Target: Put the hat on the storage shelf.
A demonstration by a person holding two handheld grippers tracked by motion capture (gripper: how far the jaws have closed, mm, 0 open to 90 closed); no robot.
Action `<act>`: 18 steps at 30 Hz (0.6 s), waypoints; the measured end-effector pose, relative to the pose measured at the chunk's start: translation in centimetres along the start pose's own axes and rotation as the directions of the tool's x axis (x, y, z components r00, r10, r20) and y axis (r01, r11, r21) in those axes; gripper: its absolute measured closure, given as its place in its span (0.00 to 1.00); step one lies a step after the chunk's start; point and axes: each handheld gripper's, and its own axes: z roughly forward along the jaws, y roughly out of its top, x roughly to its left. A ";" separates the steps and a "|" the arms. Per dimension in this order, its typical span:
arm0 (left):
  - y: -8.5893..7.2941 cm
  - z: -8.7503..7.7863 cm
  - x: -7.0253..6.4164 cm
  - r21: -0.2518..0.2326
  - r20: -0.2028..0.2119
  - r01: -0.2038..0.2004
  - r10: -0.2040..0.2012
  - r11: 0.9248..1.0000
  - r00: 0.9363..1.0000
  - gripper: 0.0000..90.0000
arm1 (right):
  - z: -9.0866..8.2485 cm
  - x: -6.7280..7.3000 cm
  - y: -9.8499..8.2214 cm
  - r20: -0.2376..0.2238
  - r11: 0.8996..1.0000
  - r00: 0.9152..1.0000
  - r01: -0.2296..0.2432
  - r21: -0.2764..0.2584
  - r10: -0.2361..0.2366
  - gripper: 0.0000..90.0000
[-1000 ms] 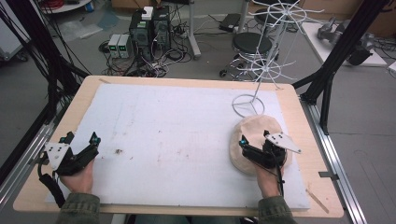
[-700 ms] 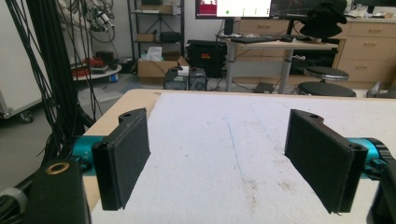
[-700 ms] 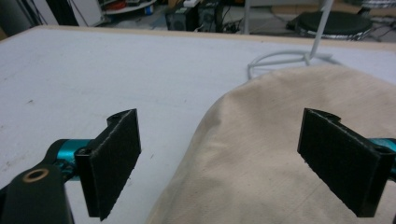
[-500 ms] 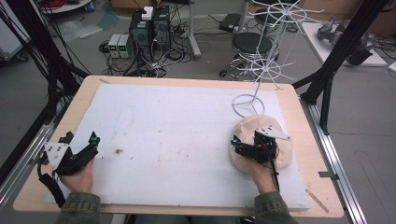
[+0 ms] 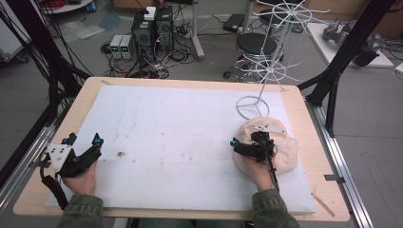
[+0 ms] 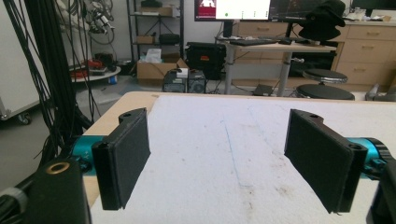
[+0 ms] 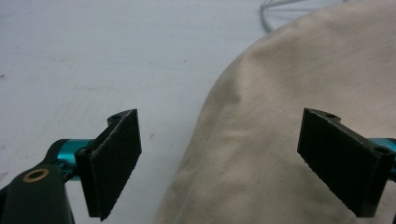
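At the table's right side, the right gripper (image 5: pixel 237 145) hangs over a beige cloth hat (image 5: pixel 285 152), jaws spread wide above its left edge. The left gripper (image 5: pixel 85 142), likewise released, rests on the white mat (image 5: pixel 180 128) far left. A wire stand (image 5: pixel 259 102) rises behind the hat.

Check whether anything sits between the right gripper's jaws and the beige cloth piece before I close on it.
Nothing visible does. The right gripper stands open right over the edge of the beige cloth piece, one jaw over the white table cover, the other over the fabric. The wire stand sits beyond the cloth, clear of the jaws.
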 end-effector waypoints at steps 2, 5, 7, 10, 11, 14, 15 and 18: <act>0.0 0.0 0.0 0.000 0.000 0.000 0.000 1.000 1.000 0.25 | 0.2 0.0 0.1 -0.004 1.000 1.000 -0.011 0.017 0.011 0.14; 0.0 0.0 0.0 -0.003 -0.001 -0.001 0.001 1.000 1.000 0.25 | 0.7 0.1 0.3 0.015 0.998 1.000 -0.021 0.055 0.020 0.14; 0.0 0.0 0.0 -0.003 -0.001 -0.001 0.001 1.000 1.000 0.25 | 0.8 0.1 0.4 0.020 0.997 0.999 -0.027 0.075 0.025 0.14; 0.0 0.0 0.0 -0.005 -0.003 -0.001 0.001 1.000 1.000 0.25 | 1.2 0.2 0.5 0.032 0.995 0.999 -0.032 0.099 0.029 0.14; 0.0 0.0 0.0 -0.005 -0.004 -0.001 0.001 1.000 1.000 0.25 | 1.3 0.1 0.5 0.037 0.994 0.999 -0.032 0.109 0.028 0.15; 0.0 0.0 0.0 -0.006 -0.003 0.000 0.000 1.000 1.000 0.25 | 1.5 0.1 0.5 0.042 0.991 0.998 -0.045 0.124 0.040 0.16; 0.0 0.0 0.0 -0.005 -0.002 0.001 -0.001 1.000 1.000 0.25 | 1.7 0.0 0.5 0.046 0.990 0.998 -0.044 0.133 0.038 0.16; 0.0 0.0 0.0 -0.006 -0.001 0.000 0.000 1.000 1.000 0.25 | 2.3 -0.1 0.3 0.049 0.983 0.998 -0.053 0.178 0.045 0.17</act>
